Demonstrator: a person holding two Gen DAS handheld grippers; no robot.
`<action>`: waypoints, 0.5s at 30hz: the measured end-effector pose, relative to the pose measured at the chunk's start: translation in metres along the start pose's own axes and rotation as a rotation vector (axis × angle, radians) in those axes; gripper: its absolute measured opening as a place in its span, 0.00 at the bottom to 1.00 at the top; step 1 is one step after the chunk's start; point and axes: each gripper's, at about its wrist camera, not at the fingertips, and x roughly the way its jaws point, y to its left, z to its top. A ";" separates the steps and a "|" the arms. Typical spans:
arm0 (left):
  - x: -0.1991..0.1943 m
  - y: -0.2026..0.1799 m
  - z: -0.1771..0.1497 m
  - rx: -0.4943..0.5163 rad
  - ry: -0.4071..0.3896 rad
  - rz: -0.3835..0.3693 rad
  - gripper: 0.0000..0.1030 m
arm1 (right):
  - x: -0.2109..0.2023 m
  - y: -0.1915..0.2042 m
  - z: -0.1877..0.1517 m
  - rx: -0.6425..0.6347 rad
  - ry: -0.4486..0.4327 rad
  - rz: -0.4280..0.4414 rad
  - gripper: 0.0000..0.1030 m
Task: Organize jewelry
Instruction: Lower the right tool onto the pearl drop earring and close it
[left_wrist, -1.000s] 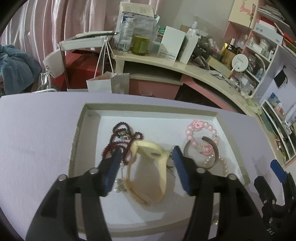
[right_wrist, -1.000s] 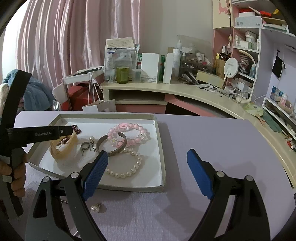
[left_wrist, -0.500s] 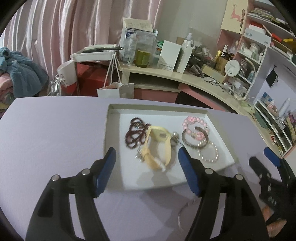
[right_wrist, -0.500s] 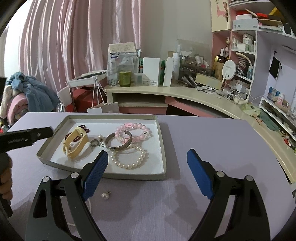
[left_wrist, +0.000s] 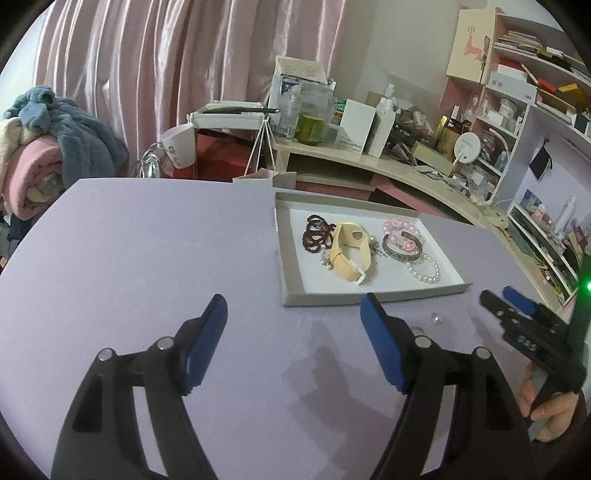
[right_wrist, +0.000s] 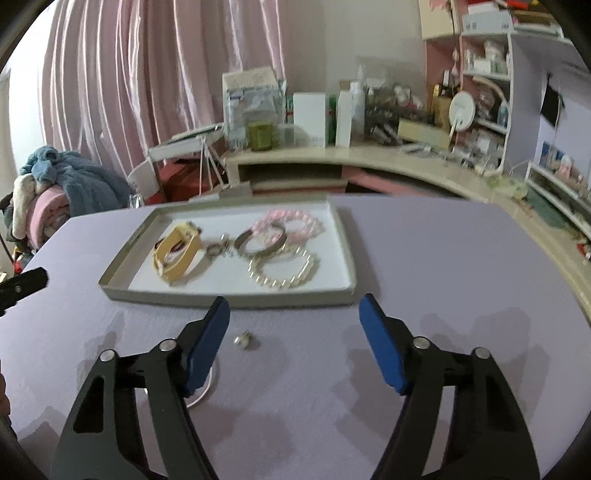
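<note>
The left gripper (left_wrist: 293, 314) has its blue-padded jaws spread wide with nothing between them. It hovers over the bare lavender tabletop (left_wrist: 147, 251), pointing forward, with the jewelry tray (left_wrist: 291, 273) ahead and to its right. The right gripper (right_wrist: 293, 314) is likewise spread wide and carries nothing. It sits low over the table just short of the tray's near wall (right_wrist: 229, 297), aimed toward the tray. In the left wrist view the right gripper's black body (left_wrist: 532, 336) shows at the right edge, held by the person's right hand (left_wrist: 546, 417) from below.

The shallow grey tray with a white floor holds the jewelry: a dark red bead bracelet (left_wrist: 316, 234), a yellow strap band (left_wrist: 349, 253), a silver cuff bangle (left_wrist: 400, 249), a pink bead bracelet (left_wrist: 400, 227) and a white pearl bracelet (left_wrist: 424, 267). The cuff overlaps the pink beads, and the pearls lie just beside the cuff toward the near wall.

A small pearl earring (right_wrist: 242, 339) lies on the table outside the tray, just beside the right gripper's left finger (right_wrist: 208, 339). A thin pale loop (right_wrist: 201, 397) shows under that same finger; what it is cannot be told.
</note>
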 end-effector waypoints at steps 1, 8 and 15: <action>-0.005 0.001 -0.003 0.001 -0.005 0.001 0.73 | 0.003 0.002 -0.003 0.003 0.016 0.006 0.67; -0.021 0.006 -0.014 0.014 -0.020 -0.007 0.74 | 0.012 0.015 -0.016 -0.005 0.070 0.012 0.62; -0.024 0.013 -0.020 0.003 -0.020 -0.021 0.75 | 0.026 0.019 -0.021 -0.003 0.134 0.020 0.57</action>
